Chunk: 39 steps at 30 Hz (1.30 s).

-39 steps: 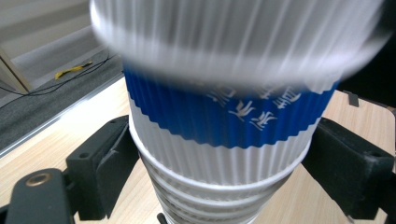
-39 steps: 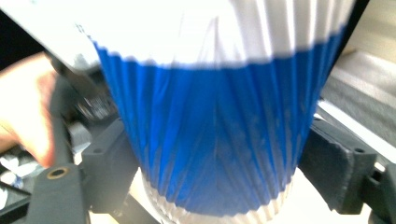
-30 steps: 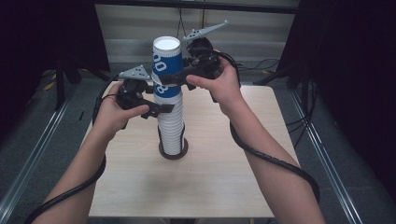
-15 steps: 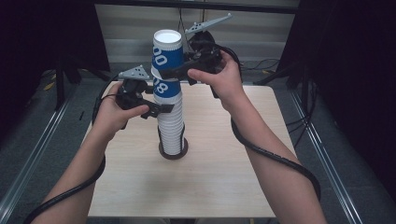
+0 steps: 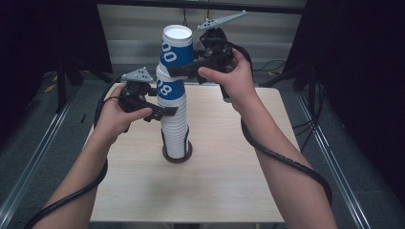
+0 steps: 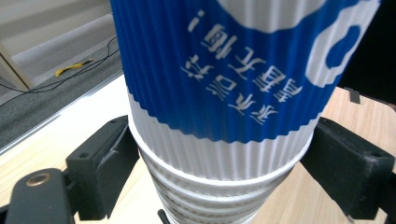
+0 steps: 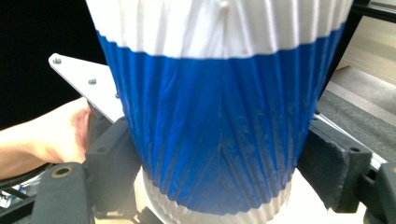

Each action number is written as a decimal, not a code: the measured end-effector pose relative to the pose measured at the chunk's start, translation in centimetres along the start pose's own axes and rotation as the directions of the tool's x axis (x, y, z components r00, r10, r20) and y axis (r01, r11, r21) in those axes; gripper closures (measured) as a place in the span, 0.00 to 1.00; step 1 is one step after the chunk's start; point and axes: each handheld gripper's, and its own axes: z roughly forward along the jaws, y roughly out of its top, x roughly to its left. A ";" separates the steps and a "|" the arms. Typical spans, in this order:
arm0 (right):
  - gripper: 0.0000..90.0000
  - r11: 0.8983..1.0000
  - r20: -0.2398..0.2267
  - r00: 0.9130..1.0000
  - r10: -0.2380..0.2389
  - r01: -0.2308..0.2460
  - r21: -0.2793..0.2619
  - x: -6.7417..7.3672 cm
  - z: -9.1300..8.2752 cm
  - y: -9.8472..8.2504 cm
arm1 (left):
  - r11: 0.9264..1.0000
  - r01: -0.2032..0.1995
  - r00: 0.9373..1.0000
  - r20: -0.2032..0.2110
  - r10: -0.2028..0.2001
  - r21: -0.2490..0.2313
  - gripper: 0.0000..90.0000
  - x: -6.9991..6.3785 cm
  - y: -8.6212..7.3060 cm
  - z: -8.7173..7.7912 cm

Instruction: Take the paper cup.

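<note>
A tall stack of white ribbed paper cups [image 5: 174, 129] stands on a dark round base [image 5: 177, 156] near the middle of the wooden table [image 5: 229, 181]. The stack's uppermost cup [image 5: 170, 89] has a blue band. My left gripper [image 5: 171, 112] is shut on the stack just below that band; in the left gripper view its jaws [image 6: 224, 177] press the white rims from both sides. Above it, my right gripper [image 5: 179, 70] is shut on the top blue-and-white cup [image 5: 176, 47], which is tilted and partly drawn out of the stack. The right gripper view shows that cup [image 7: 219, 140] squeezed between the jaws.
Black frames and curtains stand on both sides of the table. Cables lie on the floor behind it, and metal rails run along the floor at left and right. Each gripper's cable trails down along its forearm.
The right gripper has lifted the top cup a little higher and farther back out of the stack. The left gripper and the stack have stayed put.
</note>
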 end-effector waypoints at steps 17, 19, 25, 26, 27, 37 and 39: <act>0.22 1.000 0.029 1.000 0.002 -0.001 -0.021 -0.7 -3.4 -1.6 | 1.000 -0.007 1.000 -0.013 0.007 0.018 0.14 -0.2 0.0 0.0; 0.22 1.000 0.032 0.999 0.007 -0.006 -0.021 -0.8 -3.6 -1.9 | 1.000 -0.005 1.000 -0.013 0.005 0.019 0.14 -0.2 0.0 0.0; 0.22 1.000 0.039 0.999 0.016 -0.015 -0.027 -1.2 -4.6 -2.9 | 1.000 0.002 1.000 -0.014 -0.002 0.021 0.14 -0.2 -0.1 0.0; 0.22 1.000 0.045 0.999 0.017 -0.016 -0.026 -1.2 -4.8 -3.1 | 1.000 0.002 1.000 -0.014 -0.002 0.021 0.14 -0.2 -0.1 0.0; 0.22 0.999 0.048 0.999 0.020 -0.019 -0.026 -1.3 -5.0 -3.2 | 1.000 0.010 1.000 -0.014 -0.009 0.023 0.14 -0.2 -0.2 0.0; 0.22 0.999 0.081 0.996 0.032 -0.030 -0.021 -2.2 -6.9 -5.3 | 1.000 0.006 1.000 -0.014 -0.005 0.026 0.15 -0.4 -0.5 -0.3; 0.22 1.000 0.090 0.996 0.028 -0.028 -0.008 -2.3 -6.9 -5.8 | 1.000 0.006 1.000 -0.015 -0.006 0.031 0.16 -0.5 -0.6 -0.4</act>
